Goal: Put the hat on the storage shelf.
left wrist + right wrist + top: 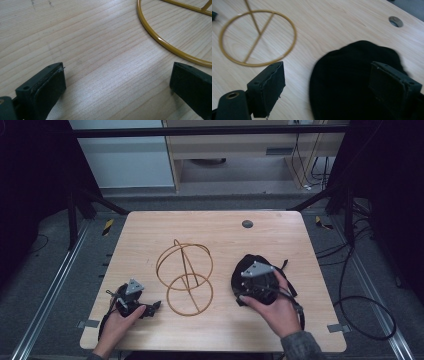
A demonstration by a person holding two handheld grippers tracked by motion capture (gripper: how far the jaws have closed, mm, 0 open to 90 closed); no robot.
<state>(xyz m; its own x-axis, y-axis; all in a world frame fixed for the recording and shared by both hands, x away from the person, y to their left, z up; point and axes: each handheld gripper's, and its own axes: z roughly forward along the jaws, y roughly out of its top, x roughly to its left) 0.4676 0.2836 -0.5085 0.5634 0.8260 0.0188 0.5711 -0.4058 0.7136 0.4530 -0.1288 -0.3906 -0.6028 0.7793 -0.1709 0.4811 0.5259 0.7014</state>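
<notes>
While both hands rest at the near edge of the desk (150,330), neither set of tongs holds anything. The left tongs (150,309) stand wide apart over bare wood, just beside the lower ring of the wire stand (185,277) — in the left gripper view that ring curves past the far jaw, close to it but apart. The right tongs (327,82) are spread too, hovering over the near part of the black hat (352,77); whether a pad brushes the cloth I cannot tell, but nothing is pinched.

The hat lies flat on the right half of the desk, apart from the stand at the middle. It looks soft, light and limp — likely to sag and fold when lifted, not slippery. A bite on its rim, taking a fold of cloth between the pads, seems the best hold. The stand is thin stiff wire, probably light and easy to tip; steadying a ring would help.

Farther back, a small round grommet (247,224) sits in the desk.
</notes>
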